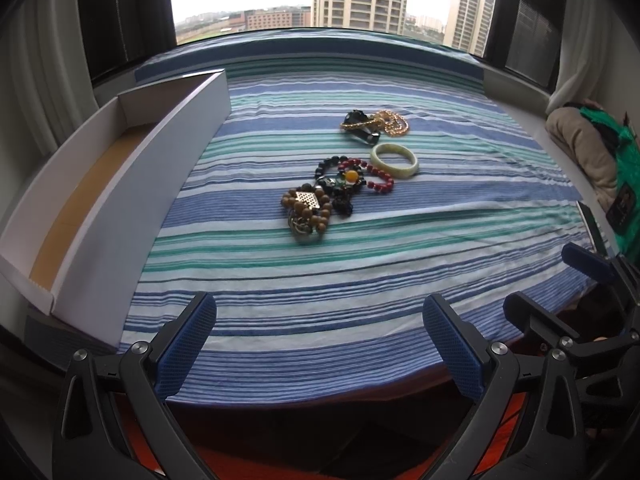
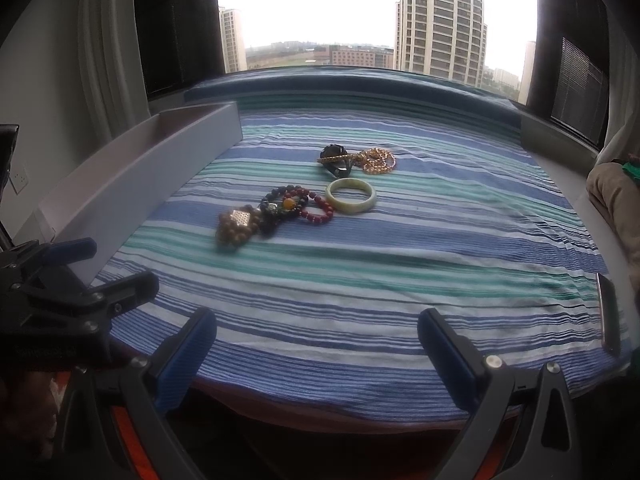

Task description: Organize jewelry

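Both tools hover at the near edge of the striped cloth (image 1: 360, 272) on the tabletop, and neither holds anything. The left tool (image 1: 320, 344) has its blue pads spread wide apart; the right tool (image 2: 318, 356) is spread just as wide.

The jewelry lies in a loose line near the middle of the cloth, well ahead of both tools. Nearest is a brown bead bracelet (image 1: 306, 208) with a gold lattice charm, touching a dark bead cluster (image 1: 340, 182) with an amber bead. A red bead bracelet (image 1: 374, 178) overlaps that cluster, and a pale bangle (image 1: 395, 160) lies flat just beside it. Farthest is a gold chain (image 1: 390, 120) tangled with a dark pendant (image 1: 360, 124).

The line runs from near-left to far-right, its long axis slanting away from the tools. The open white box (image 1: 116, 184) stands along the left edge, its long axis running front to back, its floor bare.

The left tool looks nearer both the brown bracelet and the box, so it seems the likelier one to start, reaching straight forward.
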The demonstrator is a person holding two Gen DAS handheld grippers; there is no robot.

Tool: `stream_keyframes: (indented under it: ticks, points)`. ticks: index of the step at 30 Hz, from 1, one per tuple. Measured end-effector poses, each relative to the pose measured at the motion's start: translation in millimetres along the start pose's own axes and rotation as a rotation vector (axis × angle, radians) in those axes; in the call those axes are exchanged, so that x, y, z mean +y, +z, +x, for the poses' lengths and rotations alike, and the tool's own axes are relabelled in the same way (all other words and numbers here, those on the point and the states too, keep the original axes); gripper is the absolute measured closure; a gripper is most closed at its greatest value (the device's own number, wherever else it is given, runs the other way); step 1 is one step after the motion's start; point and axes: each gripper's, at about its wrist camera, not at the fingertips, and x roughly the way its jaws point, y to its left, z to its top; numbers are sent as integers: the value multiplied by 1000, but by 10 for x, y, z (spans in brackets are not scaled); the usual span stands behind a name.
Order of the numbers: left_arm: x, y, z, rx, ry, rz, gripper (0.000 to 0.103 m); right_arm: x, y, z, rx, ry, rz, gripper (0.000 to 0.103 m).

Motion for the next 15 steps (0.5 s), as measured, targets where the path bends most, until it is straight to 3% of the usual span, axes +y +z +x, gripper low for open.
stream_keyframes:
  ticks: [15]
  points:
    - [28,-21,9,-1,-7,-9,0,-6,10,-2,-4,-3,4,1]
